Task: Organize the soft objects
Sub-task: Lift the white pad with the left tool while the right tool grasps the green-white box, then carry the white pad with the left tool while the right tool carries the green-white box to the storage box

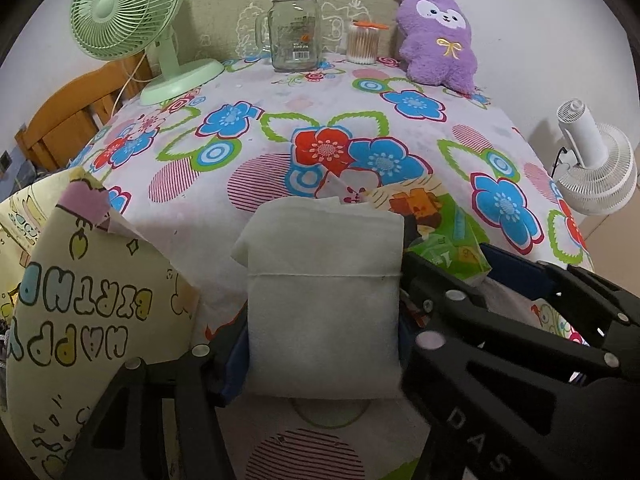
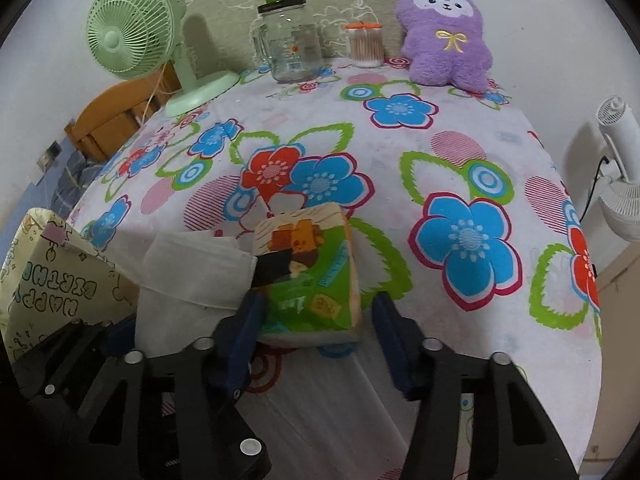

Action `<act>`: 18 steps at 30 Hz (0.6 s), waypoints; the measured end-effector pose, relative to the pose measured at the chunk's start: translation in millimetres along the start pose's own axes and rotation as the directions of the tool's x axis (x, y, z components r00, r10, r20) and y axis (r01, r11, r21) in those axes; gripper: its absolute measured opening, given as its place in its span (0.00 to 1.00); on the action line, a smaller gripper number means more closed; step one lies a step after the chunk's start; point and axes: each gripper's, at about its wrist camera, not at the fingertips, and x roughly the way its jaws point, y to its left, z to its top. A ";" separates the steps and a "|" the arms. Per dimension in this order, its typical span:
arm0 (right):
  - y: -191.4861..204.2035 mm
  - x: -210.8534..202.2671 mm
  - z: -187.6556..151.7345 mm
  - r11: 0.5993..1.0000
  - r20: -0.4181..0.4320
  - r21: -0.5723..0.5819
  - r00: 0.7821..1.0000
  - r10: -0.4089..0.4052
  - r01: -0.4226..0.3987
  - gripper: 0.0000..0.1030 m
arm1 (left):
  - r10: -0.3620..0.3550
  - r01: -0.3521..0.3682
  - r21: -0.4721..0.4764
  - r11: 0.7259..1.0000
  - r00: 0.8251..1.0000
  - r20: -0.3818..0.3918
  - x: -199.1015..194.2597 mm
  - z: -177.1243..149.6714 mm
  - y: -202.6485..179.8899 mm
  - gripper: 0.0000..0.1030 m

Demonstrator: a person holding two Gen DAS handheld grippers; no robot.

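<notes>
Left of the tissue pack [image 2: 310, 276] on the near part of the table [image 2: 460, 128], the left gripper [image 1: 324, 344] clasped a white cloth pouch [image 1: 324, 296]. The right gripper [image 2: 314, 344] straddled the pack, fingers apparently not yet pressing it; squeezing squarely would probably stop slipping. Beyond the pack lay open tablecloth; the gift bag [image 1: 80, 300] crowded the pouch's left.

Each tool is a matte black, angular frame with triangular cut-outs, studded with round silver rivets and tipped with dark blue pads. The left tool [image 1: 322, 354] and the right tool [image 2: 314, 344] look alike; white letters "DAS" mark one black arm.
</notes>
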 end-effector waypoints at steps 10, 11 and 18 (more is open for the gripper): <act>-0.6 -8.6 -5.3 0.999 0.018 0.004 0.998 -0.053 0.053 0.35 | 0.011 -0.012 0.047 0.999 1.000 0.011 -2.3 -2.5 -5.1 0.65; -1.5 -10.4 -6.9 0.998 0.021 0.005 0.998 -0.059 0.059 0.33 | 0.013 -0.014 0.055 0.998 1.000 0.014 -3.0 -3.3 -6.2 0.64; -8.9 -24.4 -20.6 0.992 0.038 0.055 0.992 -0.116 0.114 0.31 | -0.009 0.007 0.113 0.994 1.000 0.014 -9.5 -11.0 -17.2 0.61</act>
